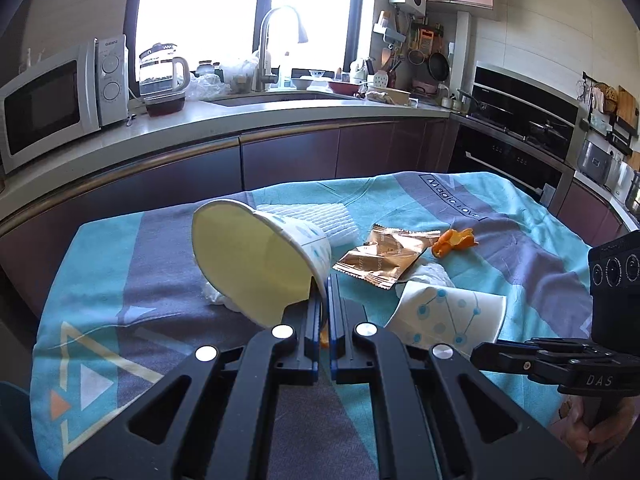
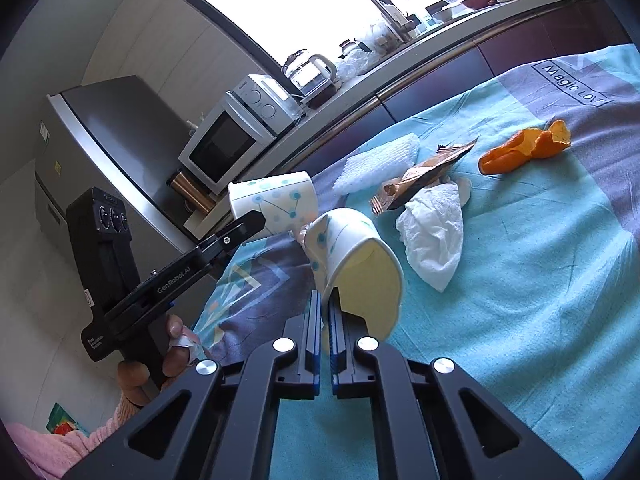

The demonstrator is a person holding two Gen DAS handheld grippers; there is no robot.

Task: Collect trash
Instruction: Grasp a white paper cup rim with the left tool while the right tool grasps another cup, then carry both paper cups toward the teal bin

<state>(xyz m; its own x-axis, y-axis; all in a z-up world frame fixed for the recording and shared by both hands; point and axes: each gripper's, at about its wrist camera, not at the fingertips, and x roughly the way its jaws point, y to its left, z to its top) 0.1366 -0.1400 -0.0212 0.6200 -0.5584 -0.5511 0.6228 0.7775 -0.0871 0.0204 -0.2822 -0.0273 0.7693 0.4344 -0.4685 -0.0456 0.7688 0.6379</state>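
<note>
The left claw (image 1: 325,280) is pinched on the rim of one paper cup (image 1: 256,256), which is tipped up off the cloth (image 1: 520,248). The right claw (image 2: 325,300) is pinched on the rim of the other cup (image 2: 360,268). A thin rim is easy to hold. The wrapper (image 1: 384,256), tissue (image 2: 434,236) and orange peel (image 2: 524,146) are left lying on the cloth, near the cups.

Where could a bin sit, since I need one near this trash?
Bare cloth lies at the near-left corner around the triangle print, and right of the tissue toward the table edge. The middle is crowded: wrapper, orange peel, white towel.
</note>
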